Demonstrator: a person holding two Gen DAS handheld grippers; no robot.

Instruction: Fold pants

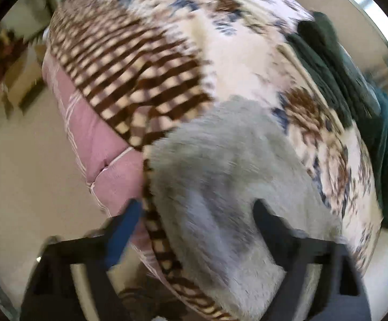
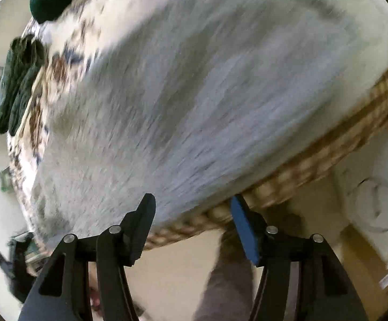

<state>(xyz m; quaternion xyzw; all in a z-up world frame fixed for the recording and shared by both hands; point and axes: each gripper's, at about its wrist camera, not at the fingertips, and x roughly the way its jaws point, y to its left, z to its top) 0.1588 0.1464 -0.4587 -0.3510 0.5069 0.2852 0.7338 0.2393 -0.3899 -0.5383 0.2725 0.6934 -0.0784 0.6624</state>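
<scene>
A bed is seen under a patterned blanket (image 1: 183,61), checked brown and cream at nine o'clock and flowered brown and blue toward three o'clock. A pink mattress (image 1: 97,139) is exposed beneath its edge. A pale cream floor (image 1: 25,176) is spread at eight o'clock. Bright daylight is admitted through a window (image 1: 365,0) at one o'clock. Dark green clothes (image 1: 327,72) are heaped on the bed at three o'clock. Both views are blurred.

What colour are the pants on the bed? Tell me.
Light grey. The pants show best in the right wrist view, spread over the patterned blanket.
</scene>
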